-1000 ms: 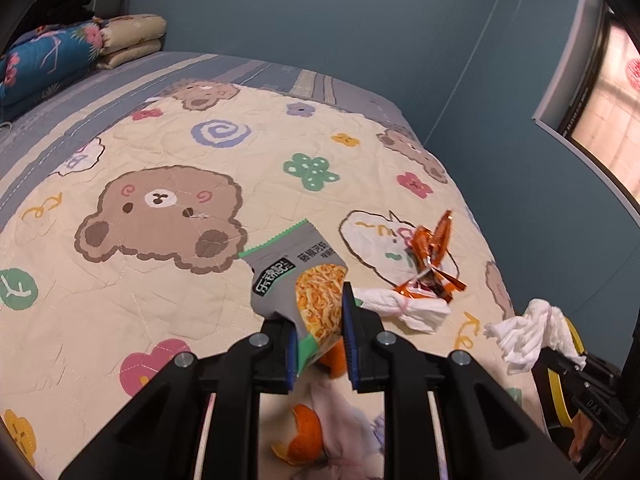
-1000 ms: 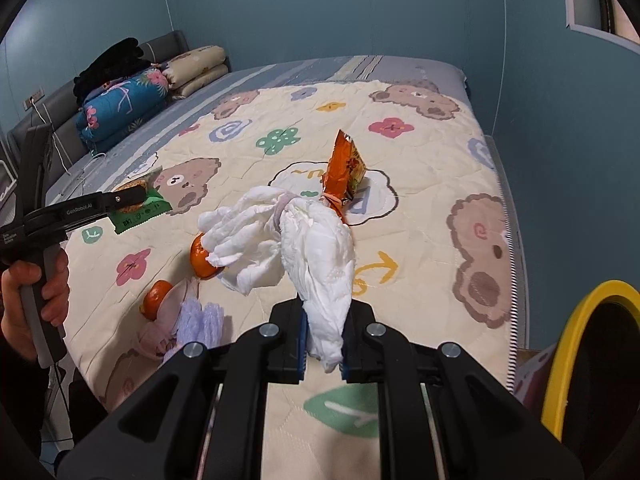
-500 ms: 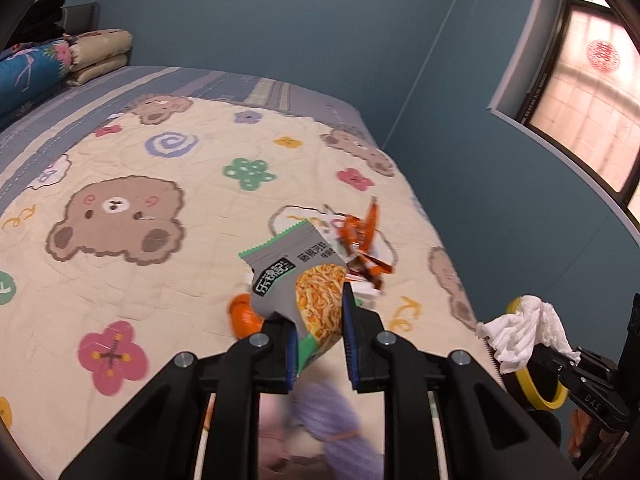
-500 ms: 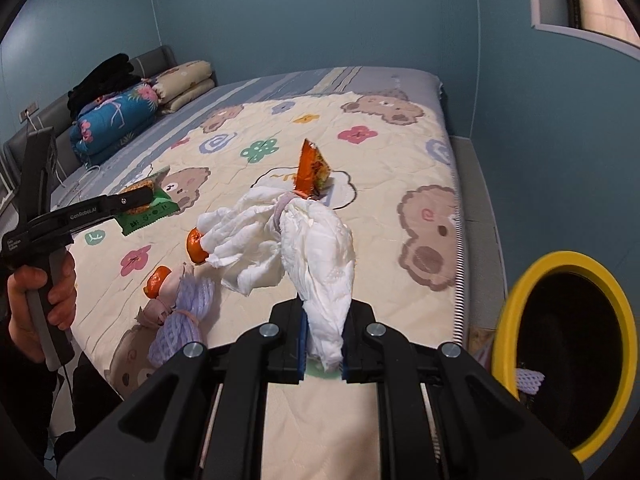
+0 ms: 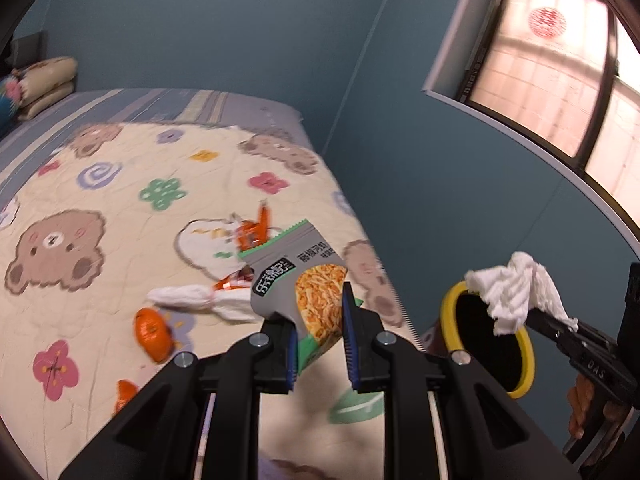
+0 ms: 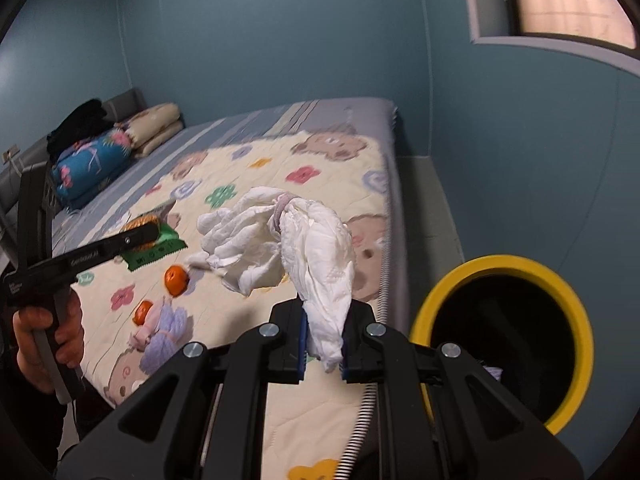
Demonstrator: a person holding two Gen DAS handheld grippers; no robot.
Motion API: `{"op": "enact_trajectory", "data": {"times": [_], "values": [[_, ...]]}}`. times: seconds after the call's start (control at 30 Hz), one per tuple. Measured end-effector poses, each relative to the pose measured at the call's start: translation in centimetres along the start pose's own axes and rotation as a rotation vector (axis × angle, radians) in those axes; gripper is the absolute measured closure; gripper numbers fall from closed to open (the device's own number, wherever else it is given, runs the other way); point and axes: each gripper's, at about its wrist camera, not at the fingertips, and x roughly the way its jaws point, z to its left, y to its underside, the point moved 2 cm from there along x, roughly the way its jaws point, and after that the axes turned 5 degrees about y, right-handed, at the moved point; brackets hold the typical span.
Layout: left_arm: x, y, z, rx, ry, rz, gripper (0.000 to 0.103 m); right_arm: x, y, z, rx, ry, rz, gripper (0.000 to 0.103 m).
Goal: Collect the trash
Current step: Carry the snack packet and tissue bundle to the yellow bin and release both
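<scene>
Left gripper (image 5: 320, 332) clamped on lower edge of snack packet (image 5: 298, 280), packet held aloft over quilt (image 5: 120, 280) near bed edge; right gripper (image 6: 324, 344) pinched tight on tail of white tissue wad (image 6: 288, 240), wad hanging just beside yellow-rimmed bin (image 6: 500, 268), not yet over its mouth. Both items judged very light; packet thin, crinkly, likely slick, best held deep on flat seam; tissue soft, compressible, loose folds liable to snag, best held at bunched neck. Remaining on quilt: orange wrapper (image 5: 252, 236), second tissue (image 5: 192, 298), orange peel (image 5: 152, 330).
</scene>
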Motion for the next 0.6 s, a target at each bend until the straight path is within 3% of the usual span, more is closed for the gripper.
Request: {"op": "enact_trajectory", "data": {"times": [0.3,0.6], "values": [[2.1,-1.4,-7.3,0.103,0.090,0.010,0.086,-3.1,-1.4,-6.0,0.067,0.102,-0.059,0.092],[6.9,-1.3,-14.7,0.188,0.176,0.060,0.086,-5.4,-1.6,-12.7,0.169,0.218,-0.097,0.092]]}}
